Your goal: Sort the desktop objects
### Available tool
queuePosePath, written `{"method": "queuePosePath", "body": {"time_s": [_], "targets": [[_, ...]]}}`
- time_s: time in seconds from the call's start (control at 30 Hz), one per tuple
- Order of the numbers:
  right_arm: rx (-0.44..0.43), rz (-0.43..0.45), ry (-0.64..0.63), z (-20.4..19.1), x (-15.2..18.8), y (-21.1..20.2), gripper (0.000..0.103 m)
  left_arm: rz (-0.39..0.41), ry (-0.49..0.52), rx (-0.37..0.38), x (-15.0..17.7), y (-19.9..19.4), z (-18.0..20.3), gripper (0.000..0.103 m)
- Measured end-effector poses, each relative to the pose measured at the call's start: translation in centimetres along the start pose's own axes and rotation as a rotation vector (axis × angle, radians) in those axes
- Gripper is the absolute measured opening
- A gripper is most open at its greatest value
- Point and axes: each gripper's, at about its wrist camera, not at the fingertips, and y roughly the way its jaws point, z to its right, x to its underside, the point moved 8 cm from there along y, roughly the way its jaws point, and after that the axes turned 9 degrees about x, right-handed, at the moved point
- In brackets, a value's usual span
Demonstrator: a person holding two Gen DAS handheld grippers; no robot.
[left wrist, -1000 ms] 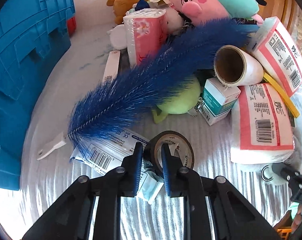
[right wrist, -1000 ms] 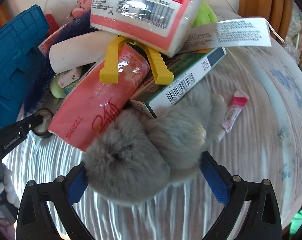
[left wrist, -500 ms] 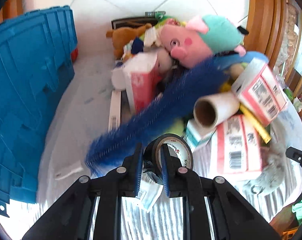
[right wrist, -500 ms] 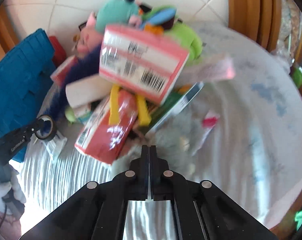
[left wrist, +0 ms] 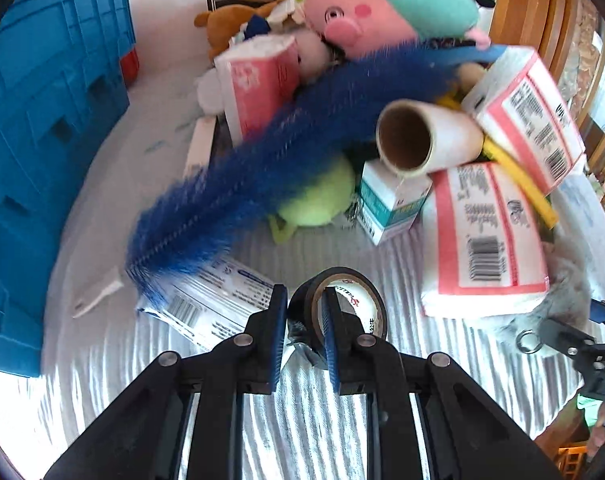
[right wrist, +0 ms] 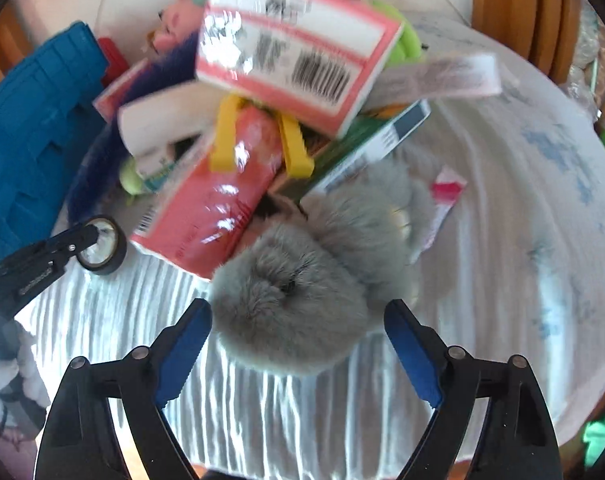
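The black tape roll [left wrist: 344,312] is sitting at six o'clock, its wall pinched by the left gripper [left wrist: 304,336]. The right gripper [right wrist: 298,344], jaws just reopened wide, is straddling the grey plush [right wrist: 302,296] unpressed; squeezing centrally should be seating it. Bare cloth is lying at three o'clock, the blue crate [right wrist: 30,136] crowding nine.

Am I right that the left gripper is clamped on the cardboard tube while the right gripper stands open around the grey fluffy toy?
Not quite: the left gripper is clamped on the black tape roll, as the left wrist view shows. The cardboard tube lies untouched. The right gripper does stand open around the grey fluffy toy.
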Motion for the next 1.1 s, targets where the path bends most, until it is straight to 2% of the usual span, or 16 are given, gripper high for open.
{"method": "queuePosePath", "body": {"time_s": [0.13, 0.17, 0.2, 0.23, 0.3, 0.4, 0.5, 0.57, 0.6, 0.63, 0.73, 0.8, 0.87, 0.93, 1.0, 1.1], "targets": [[0.036, 0.001, 0.003, -0.2, 0.3, 2.7, 0.087, -0.009, 0.011, -0.009, 0.3, 1.1, 0.1, 0.017], [0.071, 0.043, -0.013, -0.3, 0.1, 2.8, 0.085, -0.01, 0.012, -0.011, 0.3, 1.3, 0.1, 0.017], [0.098, 0.068, -0.029, -0.3, 0.0, 2.8, 0.075, -0.01, 0.014, -0.013, 0.3, 1.5, 0.2, 0.017], [0.133, 0.095, -0.053, -0.5, -0.1, 2.8, 0.06, -0.006, 0.018, -0.016, 0.3, 1.6, 0.3, 0.017], [0.128, 0.108, -0.037, -0.4, -0.3, 2.6, 0.048, 0.003, 0.026, -0.016, 0.1, 1.5, 0.5, 0.017], [0.103, 0.115, 0.008, 0.4, -0.3, 1.6, 0.044, 0.026, 0.033, -0.003, -0.5, 0.5, 1.0, 0.017], [0.088, 0.159, 0.026, 1.4, -0.7, -0.8, 0.039, 0.077, 0.043, -0.002, -1.9, -1.5, 1.4, 0.013], [0.089, 0.211, 0.034, 2.3, -1.5, -3.1, 0.024, 0.119, 0.046, 0.003, -3.1, -3.0, 1.7, 0.013], [0.094, 0.237, 0.033, 2.6, -2.0, -4.0, 0.007, 0.136, 0.048, 0.006, -3.7, -3.5, 1.9, 0.013], [0.102, 0.257, 0.03, 2.8, -2.5, -4.8, 0.006, 0.149, 0.053, 0.006, -4.2, -4.1, 2.0, 0.013], [0.102, 0.239, 0.024, 3.3, -4.1, -5.2, 0.006, 0.139, 0.049, 0.015, -4.1, -4.3, 2.3, 0.013], [0.086, 0.213, 0.033, 3.3, -3.5, -5.1, 0.009, 0.118, 0.043, 0.013, -3.5, -4.2, 1.6, 0.013], [0.079, 0.192, 0.041, 3.9, -2.6, -4.4, 0.023, 0.07, 0.039, 0.001, -2.1, -3.6, 0.5, 0.013], [0.085, 0.168, 0.037, 4.2, -1.8, -4.0, 0.063, 0.038, 0.024, -0.002, -0.8, -3.3, -0.4, 0.013], [0.075, 0.139, 0.025, 4.5, -0.7, -3.1, 0.075, 0.01, 0.012, 0.002, 0.4, -3.1, -0.9, 0.013], [0.072, 0.109, 0.014, 4.6, 0.4, -2.3, 0.08, -0.032, -0.011, 0.006, 1.6, -2.8, -0.8, 0.013]]}}
